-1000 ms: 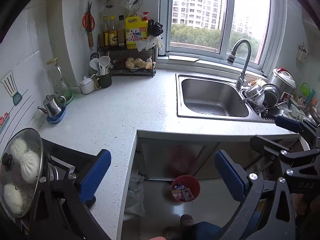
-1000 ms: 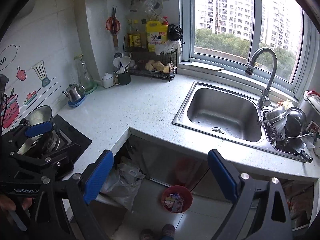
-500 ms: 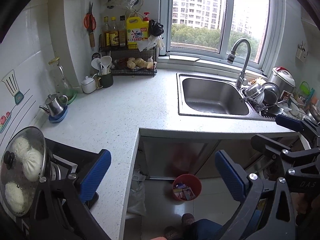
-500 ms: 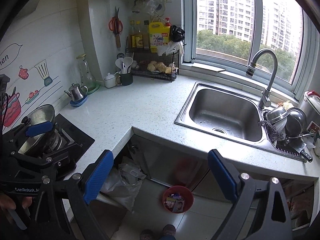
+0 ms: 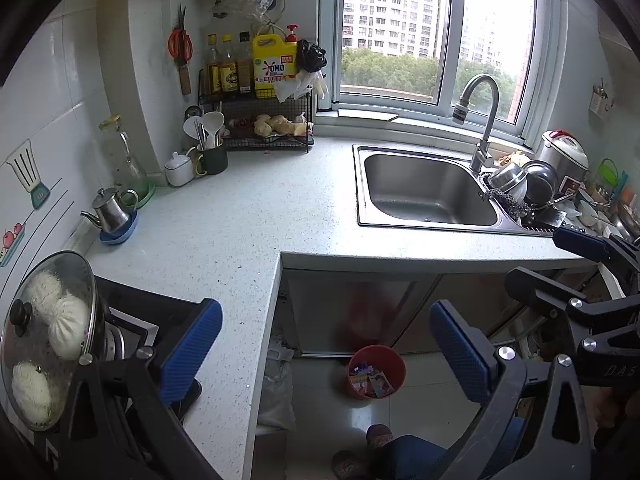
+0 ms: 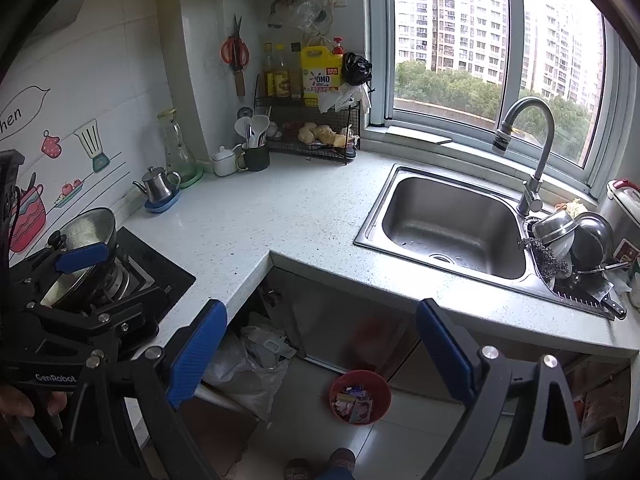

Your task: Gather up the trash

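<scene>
An L-shaped counter wraps a kitchen corner, its middle stretch bare from the inner corner edge back to the rack in the far corner. The sink is set into the counter's right run, with stacked bowls at its right rim; a stove with a lidded pot fills the left end. A kettle stands at the counter's left wall edge.

Both tools hang above the floor gap inside the counter's inner corner. The left gripper has its 2 blue pads spread wide, holding nothing. The right gripper is likewise spread wide and empty, level with the other, and shows at the right edge of the left view. A hand grips the left tool's handle.

The red bin sits on the floor below the counter's front edge, scraps of trash inside. A plastic bag slumps under the counter's corner.
</scene>
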The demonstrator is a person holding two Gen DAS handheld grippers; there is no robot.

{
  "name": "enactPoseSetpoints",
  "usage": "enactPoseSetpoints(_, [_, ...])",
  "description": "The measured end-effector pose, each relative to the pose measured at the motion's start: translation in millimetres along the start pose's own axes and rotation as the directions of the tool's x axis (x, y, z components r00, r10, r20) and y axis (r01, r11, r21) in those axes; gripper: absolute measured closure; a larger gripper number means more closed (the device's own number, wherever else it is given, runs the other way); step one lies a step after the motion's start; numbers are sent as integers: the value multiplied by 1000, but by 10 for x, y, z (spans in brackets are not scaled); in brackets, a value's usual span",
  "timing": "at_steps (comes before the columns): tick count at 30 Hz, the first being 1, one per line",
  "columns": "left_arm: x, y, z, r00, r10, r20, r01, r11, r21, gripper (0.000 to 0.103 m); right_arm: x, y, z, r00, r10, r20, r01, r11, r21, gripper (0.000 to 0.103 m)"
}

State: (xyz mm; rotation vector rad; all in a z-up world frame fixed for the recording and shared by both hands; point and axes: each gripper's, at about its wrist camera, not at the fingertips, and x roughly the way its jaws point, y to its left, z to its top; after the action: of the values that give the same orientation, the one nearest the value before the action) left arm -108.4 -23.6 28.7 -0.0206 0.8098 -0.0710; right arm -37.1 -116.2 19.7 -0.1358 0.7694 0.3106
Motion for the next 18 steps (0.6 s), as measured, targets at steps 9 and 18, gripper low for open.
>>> enactPoseSetpoints(9, [-14, -19, -25, 1000, -7, -4, 7, 1000, 5, 0, -1, -2, -15, 1000, -4, -4, 4, 1000, -4, 8])
enactPoseSetpoints(18, [-13, -59, -31, 1000, -19, -5, 19, 1000, 16, 0, -27, -8, -34, 1000, -13, -7, 13, 1000, 2, 8])
